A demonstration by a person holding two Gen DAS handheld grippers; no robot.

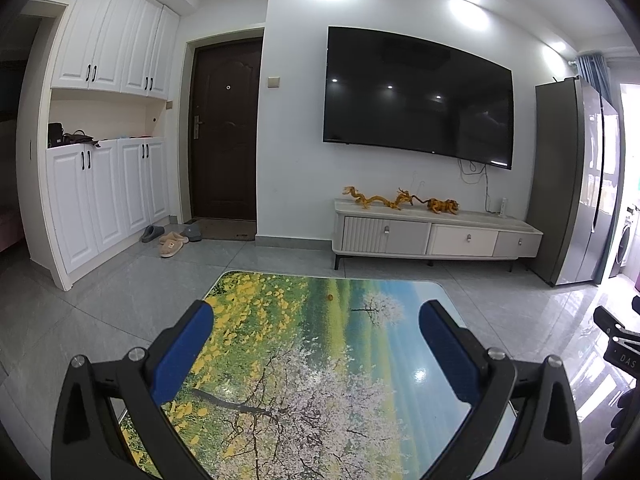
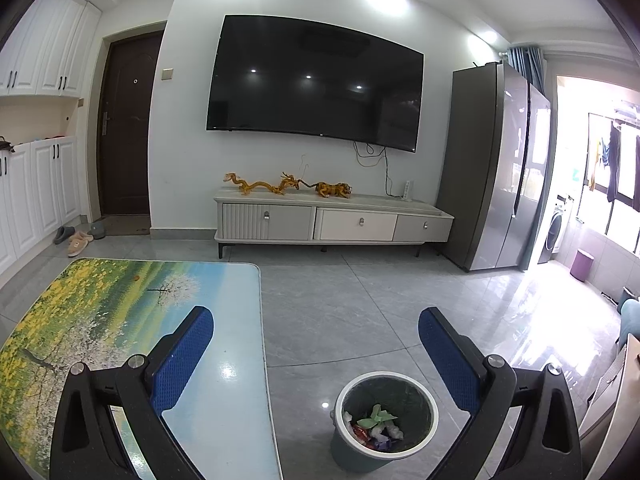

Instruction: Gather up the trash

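Only the right wrist view shows the round grey-green waste bin with a pale rim [image 2: 384,420], standing on the grey tiled floor [image 2: 360,300] just beside the glossy worktop printed with a blossom-tree landscape [image 2: 224,320], with crumpled green, white and red wrappers [image 2: 376,426] lying inside it. The right tool [image 2: 316,334] hangs above bin and worktop edge, its blue-padded fingers spread wide and empty. The left wrist view shows the left tool [image 1: 316,330], equally wide apart and empty, over the worktop [image 1: 320,360], where one small orange speck [image 1: 330,297] lies near the far edge.
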